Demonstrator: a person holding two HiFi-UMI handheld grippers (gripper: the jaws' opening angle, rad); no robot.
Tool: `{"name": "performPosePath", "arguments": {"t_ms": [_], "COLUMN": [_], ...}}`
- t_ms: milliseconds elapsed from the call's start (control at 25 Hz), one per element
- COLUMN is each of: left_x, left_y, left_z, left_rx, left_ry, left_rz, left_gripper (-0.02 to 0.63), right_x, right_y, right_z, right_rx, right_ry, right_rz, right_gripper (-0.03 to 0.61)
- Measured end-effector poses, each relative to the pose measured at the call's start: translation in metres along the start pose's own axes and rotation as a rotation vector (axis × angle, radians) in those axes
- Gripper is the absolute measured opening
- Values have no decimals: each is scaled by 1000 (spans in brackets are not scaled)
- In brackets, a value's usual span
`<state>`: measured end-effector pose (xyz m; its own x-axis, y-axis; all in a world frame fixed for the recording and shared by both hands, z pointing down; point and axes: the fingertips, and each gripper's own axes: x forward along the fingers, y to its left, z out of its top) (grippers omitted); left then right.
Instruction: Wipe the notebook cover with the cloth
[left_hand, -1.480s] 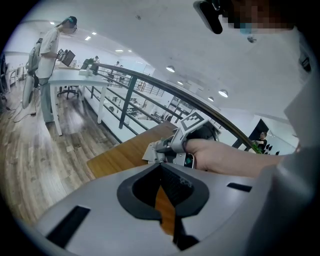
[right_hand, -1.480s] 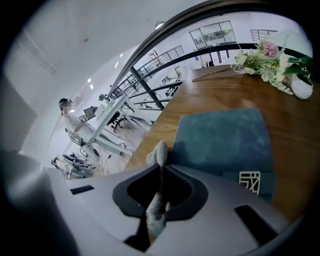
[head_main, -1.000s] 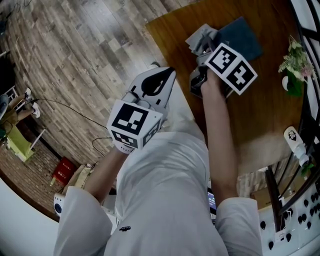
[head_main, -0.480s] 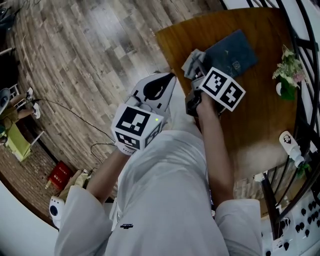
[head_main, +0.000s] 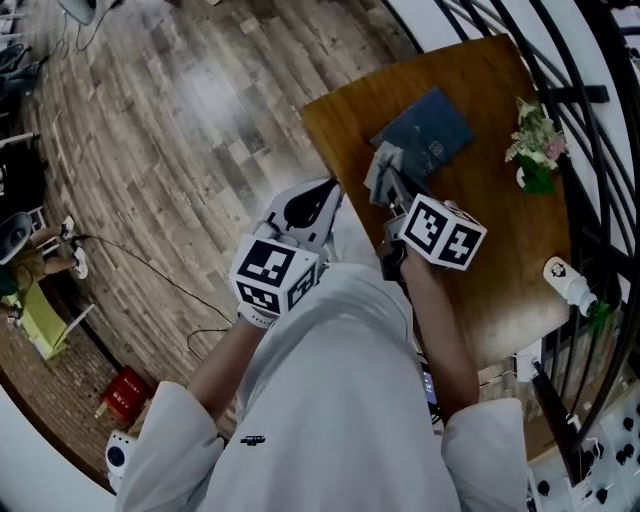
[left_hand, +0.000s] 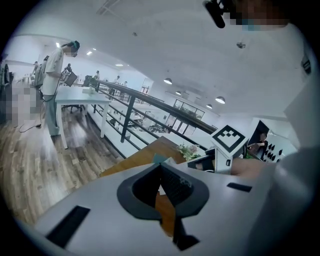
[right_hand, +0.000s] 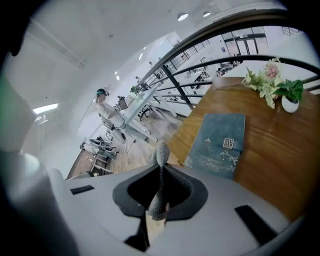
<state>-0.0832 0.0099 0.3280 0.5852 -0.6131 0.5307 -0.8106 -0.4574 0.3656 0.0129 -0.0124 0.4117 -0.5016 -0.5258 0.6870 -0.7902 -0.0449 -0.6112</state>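
Your right gripper is clamped on the one grey cloth, and the single notebook lies flat on the table just ahead. I'd lower the cloth flat onto the cover and sweep along its length. Your left gripper, jaws together and empty, could steady the near edge.

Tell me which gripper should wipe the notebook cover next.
Right, most likely. The right gripper is shut on the grey cloth and points at the blue notebook lying just ahead on the wooden table. The left gripper is shut on nothing and sits off the table's edge.
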Motion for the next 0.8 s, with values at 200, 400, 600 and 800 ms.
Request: {"name": "performPosePath", "arguments": {"t_ms": [200,400,600,800], "left_x": [-10,-22,-30,-40], "left_y": [-18,-30,-39,-49], "left_z": [18,37,58,79], "left_rx": [19,46,81,122], "left_ry": [-39,-85,-125,-170], "left_rz": [-29,-54,-64,-76], "left_gripper": [18,20,18,20], "right_x": [-50,-101,-151,-200], "right_y": [8,14,15,11], "right_z": [26,46,62,74], "right_rx": [-42,-56,-111,-162], "right_ry": [-110,-242,-368,-505], "right_rz": [20,26,16,20], "right_gripper": [29,31,31,31]}}
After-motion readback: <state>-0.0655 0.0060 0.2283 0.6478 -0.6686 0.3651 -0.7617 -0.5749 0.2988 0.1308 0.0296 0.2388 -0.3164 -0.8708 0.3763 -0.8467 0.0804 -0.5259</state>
